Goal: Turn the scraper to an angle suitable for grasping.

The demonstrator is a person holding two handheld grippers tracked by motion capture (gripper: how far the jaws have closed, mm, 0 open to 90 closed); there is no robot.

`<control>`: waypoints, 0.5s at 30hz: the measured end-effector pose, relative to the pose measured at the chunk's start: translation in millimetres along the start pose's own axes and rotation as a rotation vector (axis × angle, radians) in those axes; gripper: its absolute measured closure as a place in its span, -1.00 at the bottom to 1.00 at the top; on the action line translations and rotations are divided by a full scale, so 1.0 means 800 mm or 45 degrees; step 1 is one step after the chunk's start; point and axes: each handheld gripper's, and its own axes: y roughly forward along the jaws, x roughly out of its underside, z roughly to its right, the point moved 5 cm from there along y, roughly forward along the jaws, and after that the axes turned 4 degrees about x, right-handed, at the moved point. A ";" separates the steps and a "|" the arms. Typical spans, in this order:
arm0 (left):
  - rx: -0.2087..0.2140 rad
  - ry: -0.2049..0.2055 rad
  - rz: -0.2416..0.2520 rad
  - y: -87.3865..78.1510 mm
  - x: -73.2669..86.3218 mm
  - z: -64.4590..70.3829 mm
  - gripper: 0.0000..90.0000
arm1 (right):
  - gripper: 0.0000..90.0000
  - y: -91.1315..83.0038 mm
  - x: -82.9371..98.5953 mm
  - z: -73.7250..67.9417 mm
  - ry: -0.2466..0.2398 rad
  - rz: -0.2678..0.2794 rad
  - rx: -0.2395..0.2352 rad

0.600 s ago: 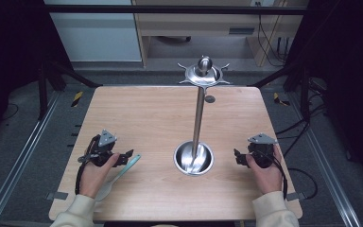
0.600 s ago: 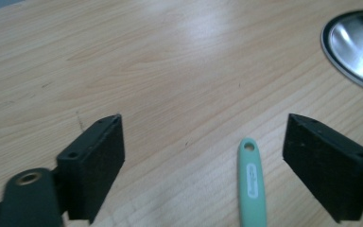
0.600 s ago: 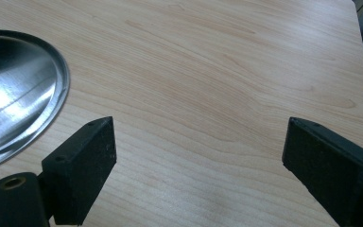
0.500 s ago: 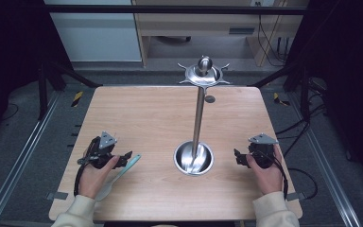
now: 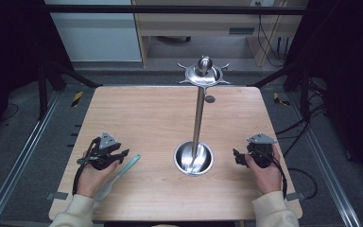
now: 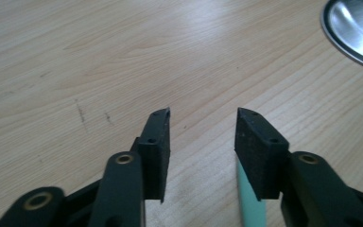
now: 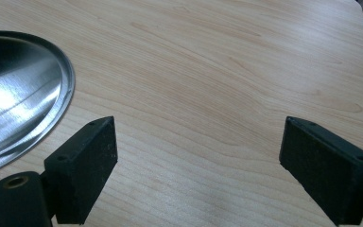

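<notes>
A pale green flat utensil (image 5: 126,166) lies on the wooden table (image 5: 156,118), running from under the person's left hand toward the stand. My left gripper (image 5: 123,154) rests just above it. In the left gripper view the left gripper (image 6: 203,118) is open, and the green utensil (image 6: 251,201) lies on the wood beneath one jaw, not gripped. A steel stand has a round dish base (image 5: 194,159), a thin pole (image 5: 198,118) and a hooked top (image 5: 203,72). My right gripper (image 5: 237,156) sits right of the base; the right gripper (image 7: 196,137) is wide open over bare wood.
The stand's dish base shows at the edge of both gripper views (image 6: 354,28) (image 7: 19,104). A small grey disc (image 5: 210,99) lies at the table's far side. Black frame posts and cables surround the table.
</notes>
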 end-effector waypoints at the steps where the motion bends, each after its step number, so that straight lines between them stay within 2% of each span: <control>1: 0.012 0.008 -0.010 0.001 0.001 0.000 0.49 | -0.72 0.001 0.000 0.000 -0.007 -0.002 0.000; 7: 0.069 0.023 -0.087 0.011 0.008 0.002 0.97 | -0.72 0.003 0.000 -0.002 -0.025 -0.018 0.002; 12: 0.084 0.025 -0.095 0.014 0.008 0.003 1.00 | -0.71 0.006 0.002 -0.007 -0.033 -0.024 -0.003; 13: 0.090 0.043 -0.116 0.018 0.009 0.005 1.00 | -0.71 0.006 0.002 -0.007 -0.038 -0.022 -0.001; 15: 0.091 0.045 -0.121 0.020 0.009 0.006 1.00 | -0.71 0.006 0.001 -0.008 -0.035 -0.020 -0.003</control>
